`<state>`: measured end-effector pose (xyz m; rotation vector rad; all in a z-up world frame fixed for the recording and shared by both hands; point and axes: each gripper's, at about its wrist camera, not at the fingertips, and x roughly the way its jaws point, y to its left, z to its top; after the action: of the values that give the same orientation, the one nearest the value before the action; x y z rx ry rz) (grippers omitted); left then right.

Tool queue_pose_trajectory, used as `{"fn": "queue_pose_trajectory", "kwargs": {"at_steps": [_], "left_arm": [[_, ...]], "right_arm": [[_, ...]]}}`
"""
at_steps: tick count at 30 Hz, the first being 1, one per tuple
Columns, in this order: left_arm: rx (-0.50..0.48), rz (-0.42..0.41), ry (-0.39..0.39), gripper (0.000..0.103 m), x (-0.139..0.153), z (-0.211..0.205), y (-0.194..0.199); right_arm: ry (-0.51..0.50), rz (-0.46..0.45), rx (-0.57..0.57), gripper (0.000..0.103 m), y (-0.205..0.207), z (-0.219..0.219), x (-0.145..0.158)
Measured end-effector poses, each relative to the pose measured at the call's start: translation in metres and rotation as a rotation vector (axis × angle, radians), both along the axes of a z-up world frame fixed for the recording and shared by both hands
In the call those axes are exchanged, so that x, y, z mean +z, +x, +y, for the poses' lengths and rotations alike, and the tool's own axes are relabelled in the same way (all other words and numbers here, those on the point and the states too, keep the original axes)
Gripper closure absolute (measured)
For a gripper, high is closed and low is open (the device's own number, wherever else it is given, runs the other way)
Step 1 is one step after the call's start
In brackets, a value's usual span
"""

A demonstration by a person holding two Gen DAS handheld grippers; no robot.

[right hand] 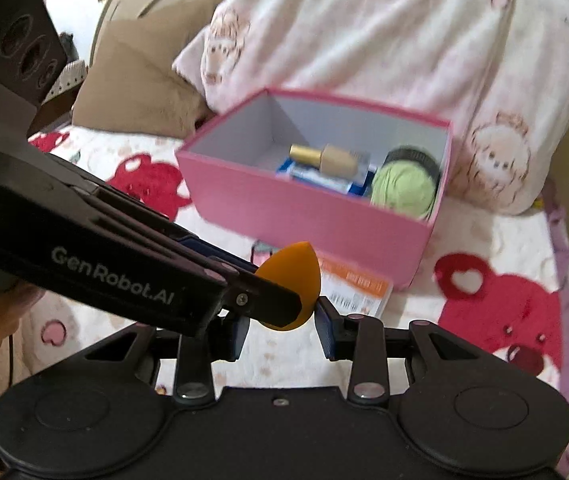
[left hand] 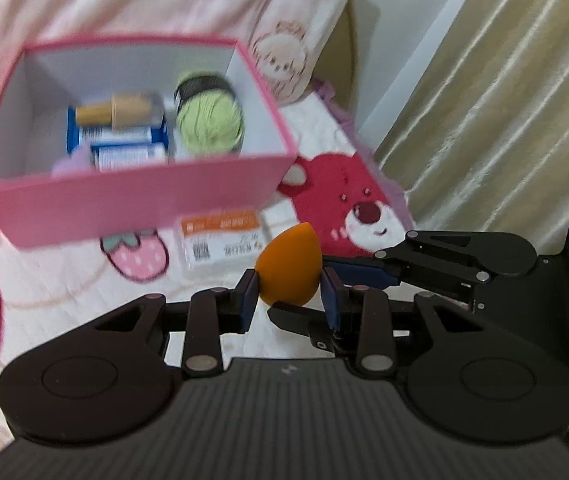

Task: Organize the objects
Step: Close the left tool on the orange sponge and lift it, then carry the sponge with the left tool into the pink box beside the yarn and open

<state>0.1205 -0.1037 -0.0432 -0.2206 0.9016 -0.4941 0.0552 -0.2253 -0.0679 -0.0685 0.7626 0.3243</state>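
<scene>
An orange teardrop makeup sponge (left hand: 289, 266) is held in the air in front of the pink box (left hand: 132, 204). My left gripper (left hand: 290, 300) has its pads against both sides of the sponge. My right gripper (right hand: 280, 328) comes in from the side around the same sponge (right hand: 292, 280); whether its pads touch it is unclear. The left gripper's body crosses the right wrist view and covers part of the sponge. The pink box (right hand: 304, 216) holds a green yarn ball (left hand: 209, 122), a gold-capped bottle (left hand: 118, 114) and blue packages (left hand: 124, 148).
A white packet with an orange label (left hand: 224, 244) lies on the bear-print blanket (left hand: 348, 204) just in front of the box. A pink pillow (right hand: 364, 32) leans behind the box. A striped curtain (left hand: 504, 100) hangs on the right.
</scene>
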Motion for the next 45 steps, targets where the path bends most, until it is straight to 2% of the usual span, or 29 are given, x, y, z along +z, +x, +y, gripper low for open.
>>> {"fn": "queue_pose_trajectory", "kwargs": {"at_steps": [3, 7, 9, 13, 16, 19, 21, 25, 32, 36, 45], "left_arm": [[-0.001, -0.018, 0.019, 0.071, 0.024, 0.0, 0.006], [0.008, 0.004, 0.041, 0.071, 0.049, 0.001, 0.027], [0.019, 0.016, 0.052, 0.071, 0.055, 0.001, 0.039], [0.038, 0.046, 0.052, 0.071, 0.056, 0.002, 0.065], [0.056, 0.074, 0.027, 0.071, 0.049, 0.004, 0.087], [0.096, 0.122, -0.038, 0.071, 0.036, 0.004, 0.108], [0.11, 0.128, -0.063, 0.071, 0.029, 0.003, 0.118], [0.143, 0.165, -0.12, 0.071, 0.015, 0.003, 0.14], [0.176, 0.161, -0.119, 0.071, -0.008, 0.006, 0.158], [0.164, 0.194, -0.116, 0.07, -0.026, 0.007, 0.165], [0.179, 0.22, -0.137, 0.071, -0.055, 0.009, 0.178]], "right_arm": [[0.009, -0.015, -0.014, 0.062, 0.007, -0.002, 0.021], [0.059, 0.007, -0.055, 0.062, 0.025, -0.008, 0.042], [0.091, 0.043, -0.072, 0.062, 0.039, -0.014, 0.047], [0.086, 0.071, -0.097, 0.062, 0.061, -0.016, 0.047], [0.068, 0.095, -0.106, 0.06, 0.08, -0.018, 0.044], [0.061, 0.152, -0.075, 0.055, 0.103, -0.028, 0.038], [0.07, 0.189, -0.062, 0.055, 0.116, -0.038, 0.033], [0.065, 0.202, -0.073, 0.055, 0.136, -0.046, 0.025], [0.069, 0.194, -0.127, 0.055, 0.154, -0.043, 0.002], [0.025, 0.194, -0.121, 0.055, 0.159, -0.039, -0.016], [-0.022, 0.174, -0.101, 0.055, 0.162, -0.034, -0.024]]}}
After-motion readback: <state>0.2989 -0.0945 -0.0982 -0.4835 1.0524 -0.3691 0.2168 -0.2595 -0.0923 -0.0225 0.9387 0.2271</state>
